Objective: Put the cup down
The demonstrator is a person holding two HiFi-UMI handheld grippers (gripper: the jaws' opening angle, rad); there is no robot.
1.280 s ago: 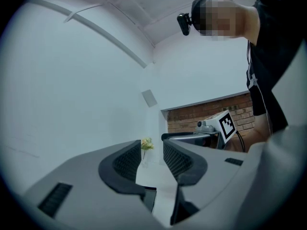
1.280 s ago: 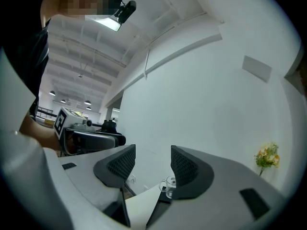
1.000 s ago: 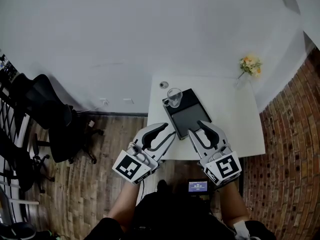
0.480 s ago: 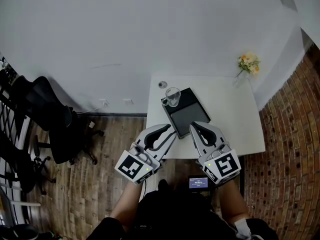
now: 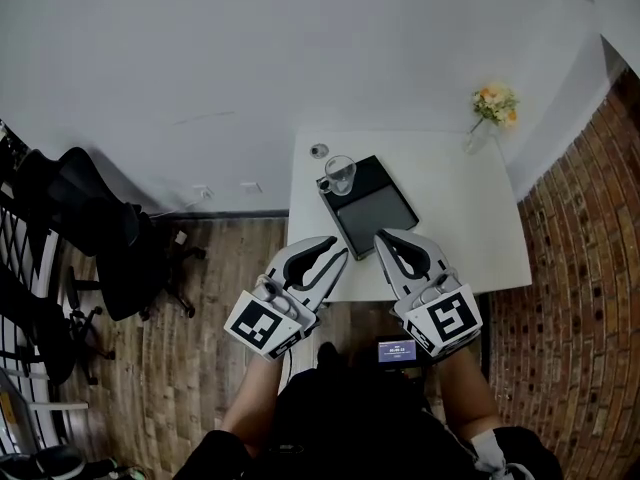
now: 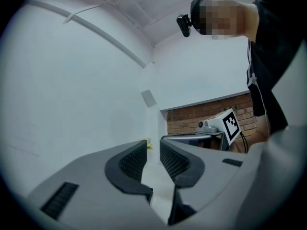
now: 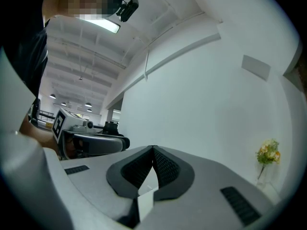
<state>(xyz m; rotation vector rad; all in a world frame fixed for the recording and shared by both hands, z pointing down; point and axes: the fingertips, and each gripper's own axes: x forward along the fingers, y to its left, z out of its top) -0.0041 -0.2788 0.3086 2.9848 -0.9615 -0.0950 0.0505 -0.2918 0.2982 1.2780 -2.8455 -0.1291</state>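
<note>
Fingers (image 7: 165, 168) of right gripper (image 5: 381, 238) clenched, empty. Left gripper (image 5: 341, 248) fingers (image 6: 130, 162) released, small gap, nothing btwn. Cup (image 5: 340, 175) upright on tray (image 5: 385, 218), far-left corner, on bench (image 5: 470, 228). Both grippers at tray's near side, well clear of cup. Prob. set down, hands parked out of way.

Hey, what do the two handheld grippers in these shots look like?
Both are light grey shells tapering to two curved tongs lined with black ribbed pads. The left gripper and right gripper each carry a white cube printed with black square markers at the rear. The person wears a black top.
</note>
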